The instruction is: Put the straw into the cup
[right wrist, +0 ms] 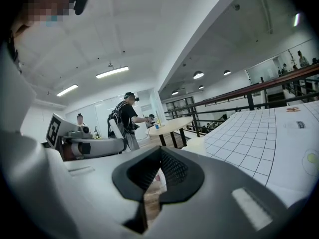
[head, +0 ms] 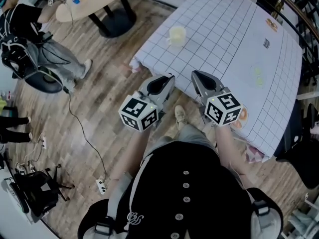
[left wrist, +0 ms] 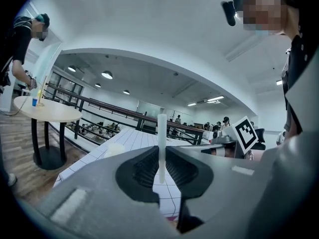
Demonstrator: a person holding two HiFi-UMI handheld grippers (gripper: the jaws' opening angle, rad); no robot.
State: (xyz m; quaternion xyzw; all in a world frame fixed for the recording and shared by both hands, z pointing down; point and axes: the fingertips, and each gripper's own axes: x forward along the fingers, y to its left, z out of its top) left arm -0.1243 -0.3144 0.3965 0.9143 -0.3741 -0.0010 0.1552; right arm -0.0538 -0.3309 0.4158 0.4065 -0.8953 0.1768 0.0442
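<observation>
A white straw (left wrist: 162, 143) stands upright between the pads of my left gripper (left wrist: 162, 153), which is shut on it. In the head view this gripper (head: 166, 79) hangs just off the near corner of the white gridded table (head: 224, 39). The pale cup (head: 177, 35) stands on the cloth near that corner, ahead of both grippers, and it also shows low and left of the straw (left wrist: 115, 148). My right gripper (head: 198, 77) is beside the left one, level with it. Its jaws (right wrist: 160, 151) are shut with nothing between them.
A round wooden table (head: 84, 4) stands at the far left with a person (head: 30, 39) beside it. A cable and power strip (head: 101, 184) lie on the wood floor. Small flat items (head: 257, 76) lie on the cloth at right. A railing (left wrist: 99, 108) runs behind the table.
</observation>
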